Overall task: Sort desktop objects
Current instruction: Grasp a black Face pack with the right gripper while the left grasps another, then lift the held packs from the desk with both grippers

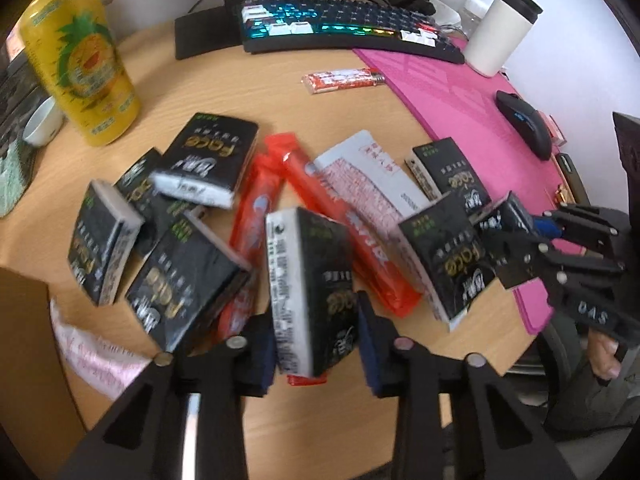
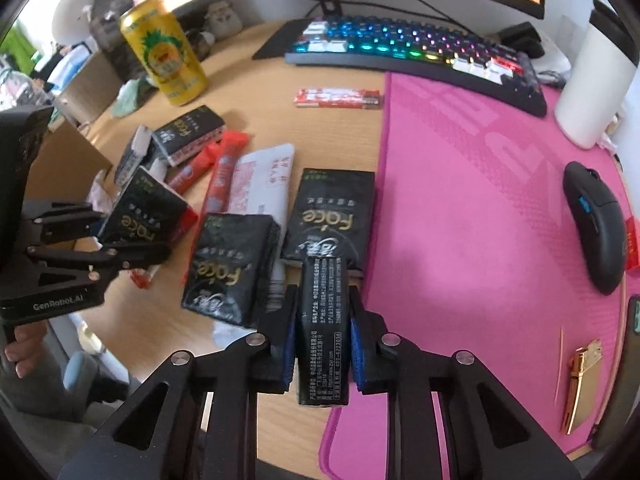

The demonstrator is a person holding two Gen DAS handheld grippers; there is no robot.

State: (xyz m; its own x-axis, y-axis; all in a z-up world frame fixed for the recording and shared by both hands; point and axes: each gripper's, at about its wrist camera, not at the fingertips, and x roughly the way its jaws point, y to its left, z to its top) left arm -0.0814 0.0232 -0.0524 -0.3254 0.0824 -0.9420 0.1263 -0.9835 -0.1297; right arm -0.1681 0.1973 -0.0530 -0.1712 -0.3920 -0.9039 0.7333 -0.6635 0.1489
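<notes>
Tissue pack [image 1: 310,292] upright, clamped in left fingers [image 1: 262,354]; another pack [image 2: 323,328] likewise in right fingers [image 2: 358,350].

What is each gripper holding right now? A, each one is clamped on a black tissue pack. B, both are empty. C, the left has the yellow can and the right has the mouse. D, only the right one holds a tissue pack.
A: the left gripper pinches one black tissue pack between its pads, and the right gripper pinches another black tissue pack the same way.
</notes>
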